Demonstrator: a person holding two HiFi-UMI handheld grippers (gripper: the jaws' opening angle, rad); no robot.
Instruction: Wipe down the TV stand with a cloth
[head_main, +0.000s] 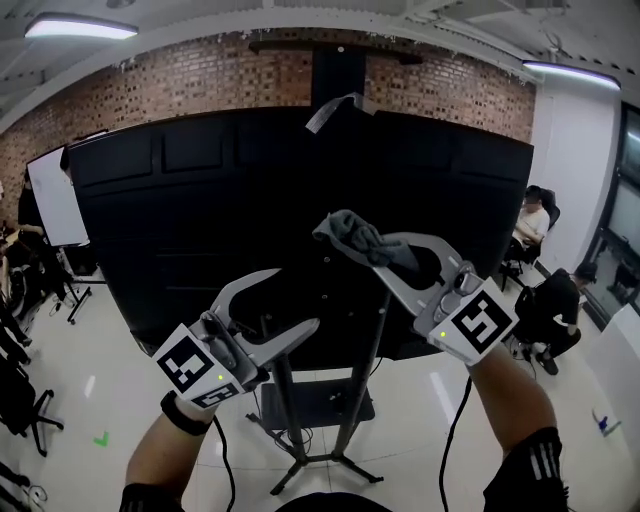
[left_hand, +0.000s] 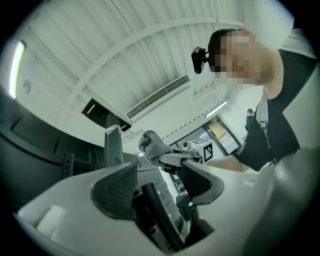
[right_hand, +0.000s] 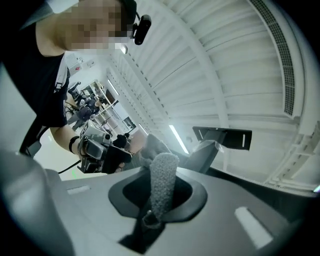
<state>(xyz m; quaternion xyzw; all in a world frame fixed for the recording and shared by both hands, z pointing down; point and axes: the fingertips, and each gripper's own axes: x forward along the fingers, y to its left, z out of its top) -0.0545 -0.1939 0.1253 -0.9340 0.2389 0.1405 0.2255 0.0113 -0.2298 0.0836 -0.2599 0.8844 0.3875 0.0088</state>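
Observation:
A large black TV (head_main: 220, 200) shows its back to me and rides on a metal TV stand (head_main: 355, 385) with splayed legs on the glossy floor. A crumpled grey cloth (head_main: 352, 236) is up in front of the TV's back, at about mid height, and my right gripper (head_main: 372, 252) is shut on it. In the right gripper view the cloth (right_hand: 162, 181) sticks up between the jaws. My left gripper (head_main: 296, 300) stands open and empty lower left, near the stand's post. In the left gripper view the jaws of the left gripper (left_hand: 160, 177) are apart, and the cloth (left_hand: 151, 141) shows beyond them.
Two people (head_main: 548, 300) sit at the right by a window. A whiteboard (head_main: 56, 195) stands at the left, with an office chair (head_main: 22, 400) and a green floor mark (head_main: 100, 438) below it. A brick wall (head_main: 200, 75) runs behind the TV.

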